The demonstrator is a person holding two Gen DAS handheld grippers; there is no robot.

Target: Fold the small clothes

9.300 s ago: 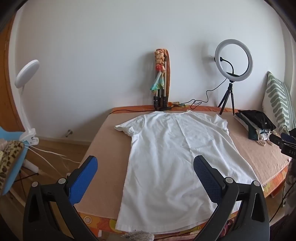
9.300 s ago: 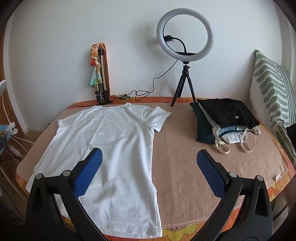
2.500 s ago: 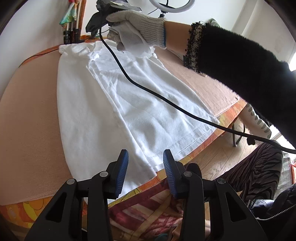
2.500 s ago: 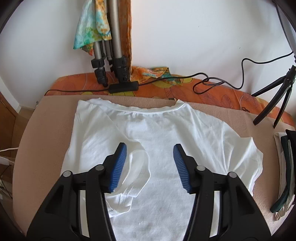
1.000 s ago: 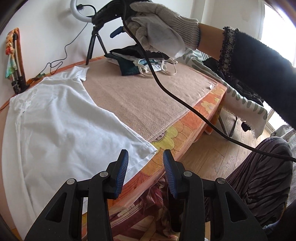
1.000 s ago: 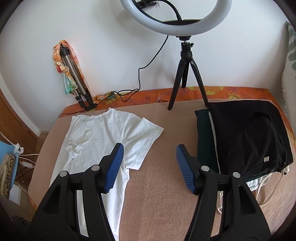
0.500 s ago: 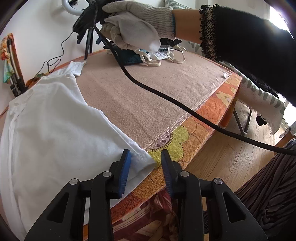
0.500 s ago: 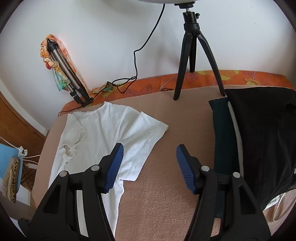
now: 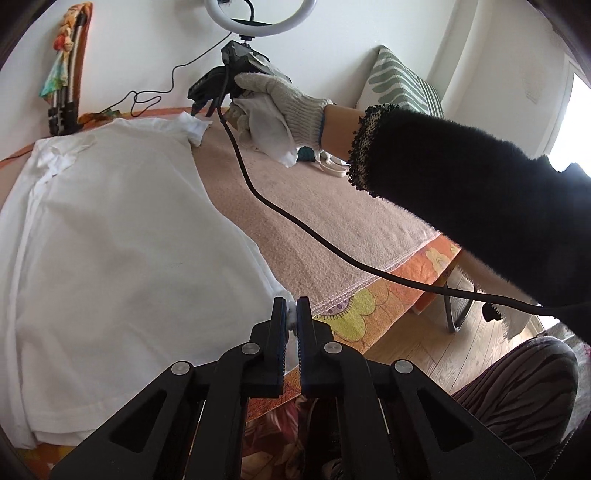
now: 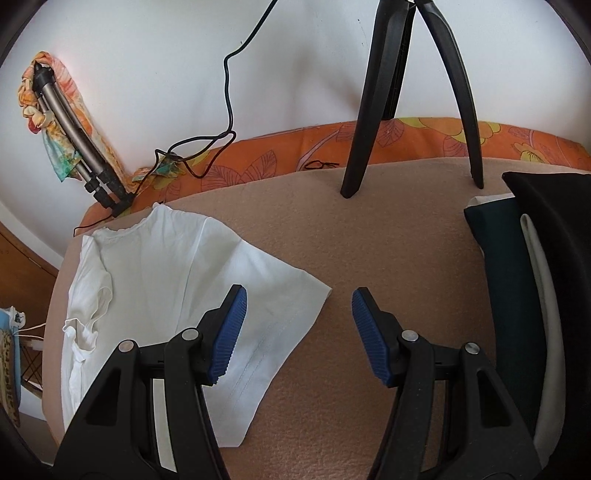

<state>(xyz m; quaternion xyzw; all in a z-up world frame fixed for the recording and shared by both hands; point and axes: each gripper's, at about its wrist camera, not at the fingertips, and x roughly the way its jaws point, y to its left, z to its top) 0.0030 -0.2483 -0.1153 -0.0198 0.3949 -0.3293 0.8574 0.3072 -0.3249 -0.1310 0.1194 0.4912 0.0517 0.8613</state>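
The left tool point(image 9: 291, 314) pinches the white T-shirt's point(image 9: 122, 236) hem corner, hiding it; the right tool point(image 10: 299, 325) gapes above the sleeve point(image 10: 280, 295).

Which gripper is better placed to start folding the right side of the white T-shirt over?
Left. The left gripper is shut on the white T-shirt's hem corner, while the right gripper hovers open above the sleeve, gripping nothing.

A plain white wall point(image 10: 295, 74) rises behind the bed, whose tan blanket point(image 10: 369, 240) lies over an orange floral sheet point(image 10: 258, 166). Against that wall a ring light point(image 9: 260, 14) stands on a black tripod point(image 10: 406, 92), with a green-striped pillow point(image 9: 402, 85) to its right. Wooden flooring point(image 9: 424, 354) lies beside the bed, and daylight brightens the far right.
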